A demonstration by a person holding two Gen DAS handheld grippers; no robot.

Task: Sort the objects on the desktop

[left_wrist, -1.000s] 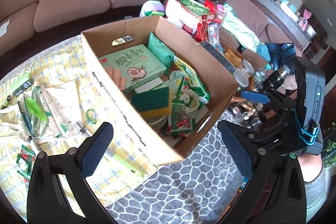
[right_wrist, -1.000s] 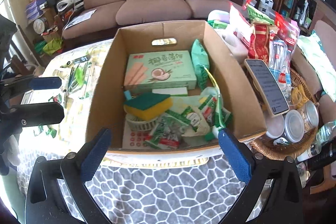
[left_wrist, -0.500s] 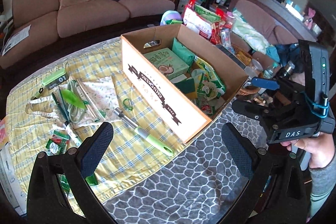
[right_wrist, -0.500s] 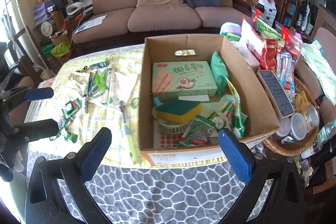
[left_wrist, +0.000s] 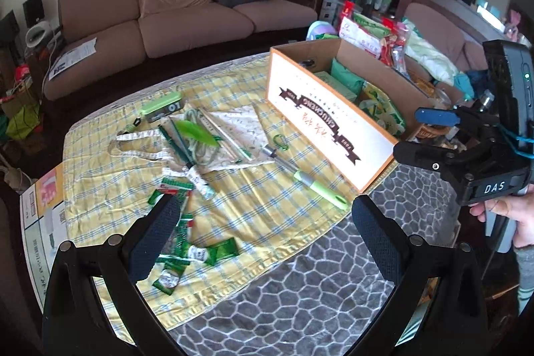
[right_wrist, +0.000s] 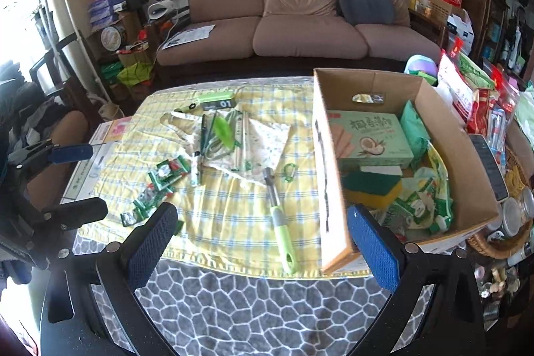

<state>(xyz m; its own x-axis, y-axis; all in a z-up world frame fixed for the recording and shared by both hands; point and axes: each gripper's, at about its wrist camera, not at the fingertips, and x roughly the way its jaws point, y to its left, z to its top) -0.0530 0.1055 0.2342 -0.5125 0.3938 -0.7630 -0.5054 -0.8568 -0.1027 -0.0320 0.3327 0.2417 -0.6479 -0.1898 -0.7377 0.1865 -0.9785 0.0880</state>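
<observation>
Holding both grippers above the near edge of the table, I am between picks: neither holds anything. My left gripper [left_wrist: 263,222] has its two padded fingers spread wide, and my right gripper [right_wrist: 263,239] is spread just as wide.

Everything below is placed relative to the cardboard box [right_wrist: 444,122], which stands on the right side of the yellow checked cloth [right_wrist: 233,216]. Inside it lie a green biscuit carton [right_wrist: 367,135], a green-and-yellow sponge [right_wrist: 370,189] and several snack packets. Just left of the box lies a peeler [right_wrist: 280,216] with a light green handle, with a small green clip [right_wrist: 289,171] beside its metal end. Farther left, a white cloth bag [right_wrist: 263,142] carries pens and a green leaf-shaped item. Well to the left, small green sachets [right_wrist: 157,186] are scattered.

The loose things still need boxing, I judge. The peeler looks the nearest pick; the next move calls for lowering one gripper over its handle, fingers straddling it crosswise.
</observation>
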